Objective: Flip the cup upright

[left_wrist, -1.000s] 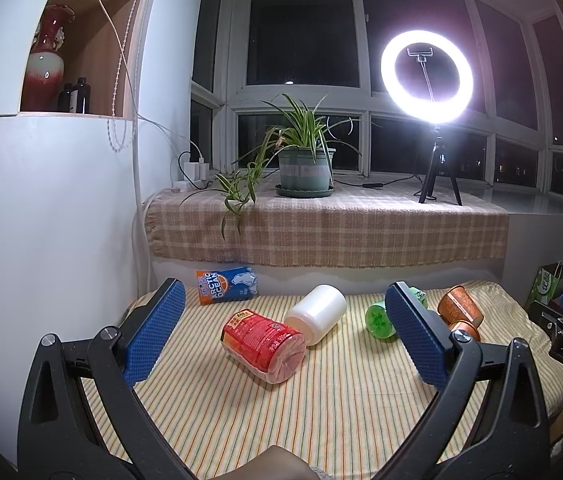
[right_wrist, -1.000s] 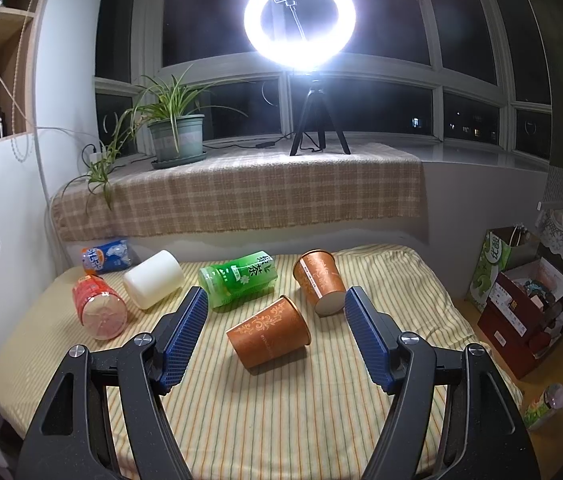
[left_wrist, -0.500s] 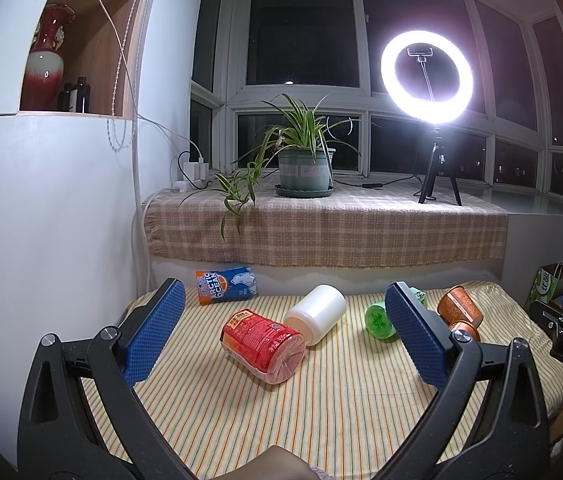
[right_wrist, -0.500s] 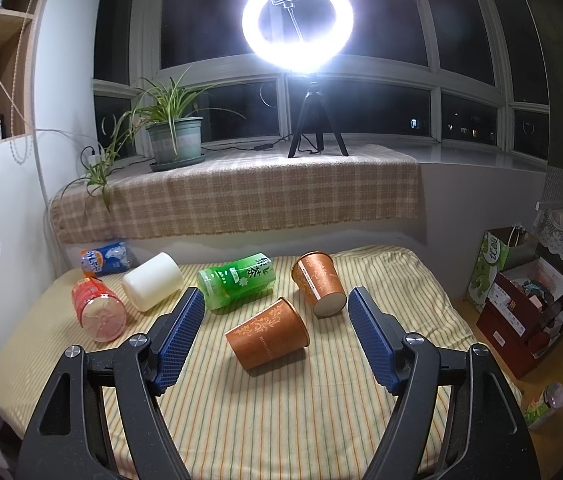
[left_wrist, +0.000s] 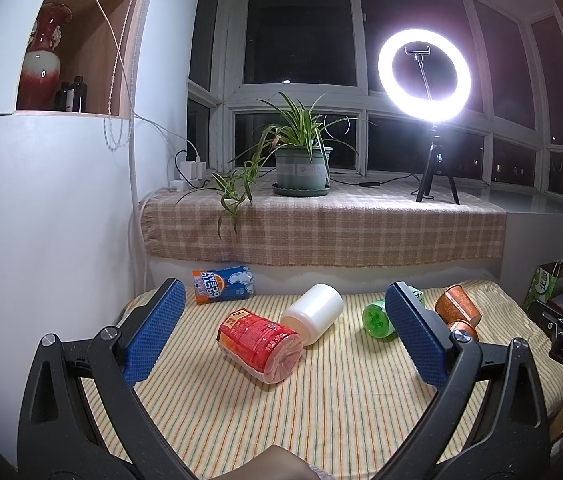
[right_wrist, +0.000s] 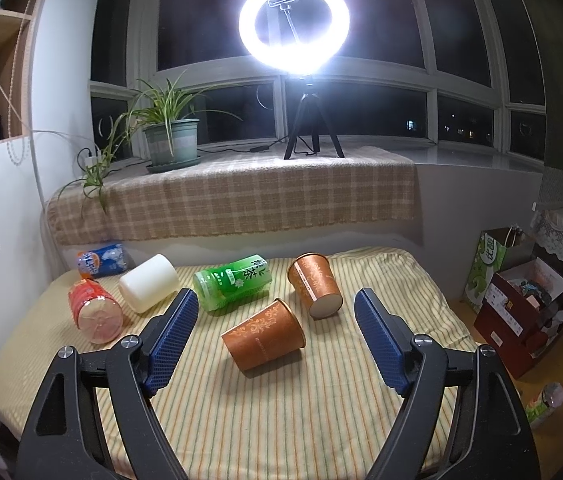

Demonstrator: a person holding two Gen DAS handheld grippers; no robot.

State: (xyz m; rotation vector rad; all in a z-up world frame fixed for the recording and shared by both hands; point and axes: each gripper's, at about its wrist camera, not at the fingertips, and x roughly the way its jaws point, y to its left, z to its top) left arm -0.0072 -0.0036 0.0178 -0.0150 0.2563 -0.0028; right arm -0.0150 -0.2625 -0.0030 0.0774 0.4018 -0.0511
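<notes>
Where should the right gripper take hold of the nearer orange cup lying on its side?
Across its tapered wall at mid-body, coming from above and the front. The cup lies on its side, rim toward the far right, between the open right gripper's fingers, so its curved sides are exposed.

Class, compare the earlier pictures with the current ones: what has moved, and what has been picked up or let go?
The right gripper has edged slightly forward and lower toward the nearer orange cup, its jaws open around it without touching. Nothing was picked up or released. The left gripper stayed open and still; both cups, the far cup included, remain on their sides.
</notes>
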